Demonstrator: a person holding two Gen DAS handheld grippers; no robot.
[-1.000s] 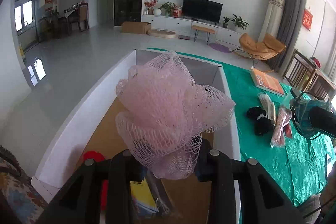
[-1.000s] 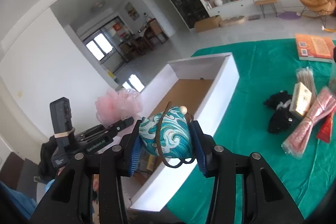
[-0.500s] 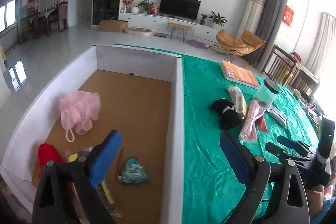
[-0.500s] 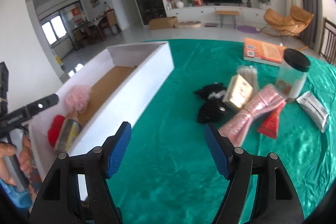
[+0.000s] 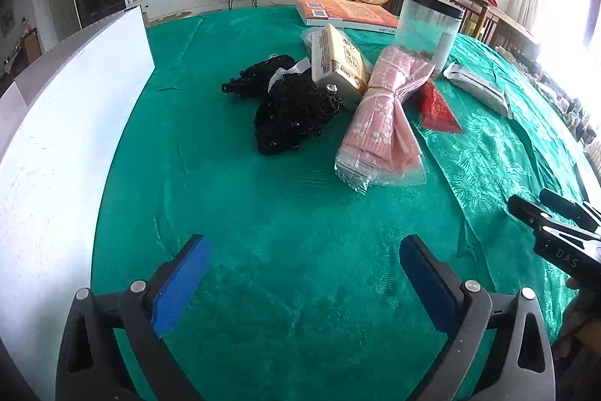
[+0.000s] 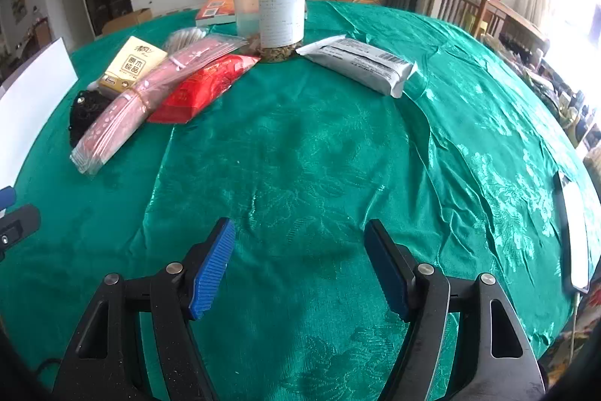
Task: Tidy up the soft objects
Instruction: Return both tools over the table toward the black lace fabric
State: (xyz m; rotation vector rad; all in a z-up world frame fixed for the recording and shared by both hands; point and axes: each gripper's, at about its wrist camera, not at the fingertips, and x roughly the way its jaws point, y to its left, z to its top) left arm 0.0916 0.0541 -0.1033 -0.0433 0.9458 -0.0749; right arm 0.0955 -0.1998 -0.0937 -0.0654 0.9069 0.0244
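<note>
Left wrist: left gripper point(image 5: 300, 262) open, empty; black lace bundle point(image 5: 289, 111) well ahead. Right gripper point(image 6: 300, 243) open.

— How is the left gripper point(image 5: 302, 282) set?
— Jaws spread wide, blue pads point(image 5: 179, 282) facing each other, nothing between them.
— And the right gripper point(image 6: 300, 265)?
— Also parted, its ribbed blue pads point(image 6: 212, 267) empty. In the left wrist view its black body sits off to the right of the left fingers.
</note>
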